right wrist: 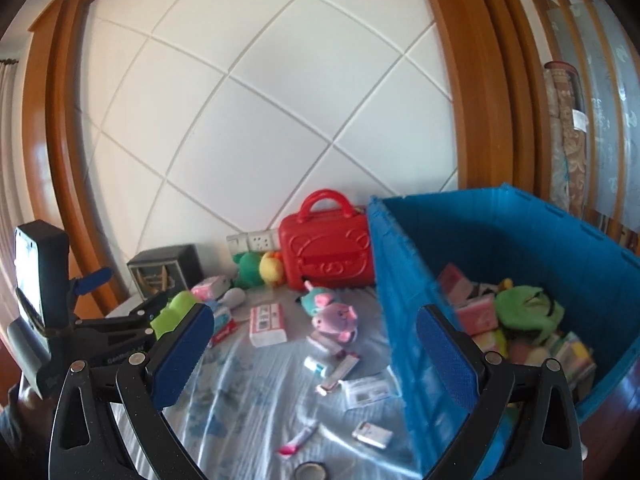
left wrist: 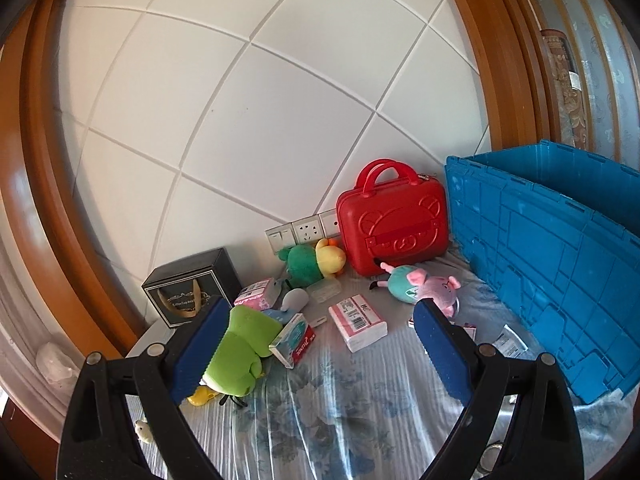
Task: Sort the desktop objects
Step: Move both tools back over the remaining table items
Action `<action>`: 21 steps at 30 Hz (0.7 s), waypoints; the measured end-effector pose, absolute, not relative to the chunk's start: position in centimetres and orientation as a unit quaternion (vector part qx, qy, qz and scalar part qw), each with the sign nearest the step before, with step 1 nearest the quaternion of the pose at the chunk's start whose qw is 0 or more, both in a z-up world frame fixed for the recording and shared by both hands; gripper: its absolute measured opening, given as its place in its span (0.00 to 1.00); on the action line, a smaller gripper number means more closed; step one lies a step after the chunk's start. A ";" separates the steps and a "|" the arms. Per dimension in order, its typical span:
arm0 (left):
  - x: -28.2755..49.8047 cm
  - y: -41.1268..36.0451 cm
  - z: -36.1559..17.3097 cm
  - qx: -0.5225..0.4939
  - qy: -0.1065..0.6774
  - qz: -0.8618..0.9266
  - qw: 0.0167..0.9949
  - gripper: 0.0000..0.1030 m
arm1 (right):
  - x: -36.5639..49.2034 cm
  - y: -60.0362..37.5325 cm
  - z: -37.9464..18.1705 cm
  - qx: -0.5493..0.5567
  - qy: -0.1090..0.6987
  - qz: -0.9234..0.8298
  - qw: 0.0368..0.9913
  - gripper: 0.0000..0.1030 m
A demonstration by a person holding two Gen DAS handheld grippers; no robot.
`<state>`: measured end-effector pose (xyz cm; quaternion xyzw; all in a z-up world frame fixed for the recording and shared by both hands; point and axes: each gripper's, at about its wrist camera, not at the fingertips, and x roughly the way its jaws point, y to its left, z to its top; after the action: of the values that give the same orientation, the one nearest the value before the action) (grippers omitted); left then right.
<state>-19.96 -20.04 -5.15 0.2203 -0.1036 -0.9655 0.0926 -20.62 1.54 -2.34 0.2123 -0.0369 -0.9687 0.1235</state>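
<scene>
- We see the left gripper (left wrist: pixel 320 344) above a table (left wrist: pixel 340 400) laid with a blue-flowered cloth; its blue-padded fingers (left wrist: pixel 198 354) stand wide apart and clamp nothing.
- A lime-green plush toy (left wrist: pixel 240 354) lies just beside the left pad; from this view we cannot tell whether they touch.
- In front of that gripper lie a pink-and-white tissue pack (left wrist: pixel 358 322) and a white, blue and red carton (left wrist: pixel 294 338), near each other on the cloth.
- A Peppa Pig-style plush (left wrist: pixel 422 286) lies at the foot of a red bear-embossed carry case (left wrist: pixel 394 226), which stands against the white panelled wall (left wrist: pixel 240 100).
- A green-and-yellow plush (left wrist: pixel 314 260) rests below the wall sockets (left wrist: pixel 304 230), and a black gift box (left wrist: pixel 192 286) stands at the table's far left.
- The right gripper (right wrist: pixel 316 346) hangs with its fingers spread, one to each side of the near wall of the blue plastic crate (right wrist: pixel 404 280), holding nothing.
- Inside the crate lie a green plush (right wrist: pixel 528 308) and several pink and yellow packs (right wrist: pixel 480 312).
- Small tubes and packets (right wrist: pixel 334 368) are scattered on the cloth beside the crate.
</scene>
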 end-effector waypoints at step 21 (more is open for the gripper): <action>-25.4 -27.6 -15.5 0.288 -0.105 -0.944 0.121 0.92 | -31.7 -3.3 -15.2 0.347 0.008 -0.917 0.195 1.00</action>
<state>-25.37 -27.63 -15.51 0.2879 -0.1049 -0.9442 0.1206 -31.72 -3.27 -15.19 0.3475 0.0085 -0.9172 0.1946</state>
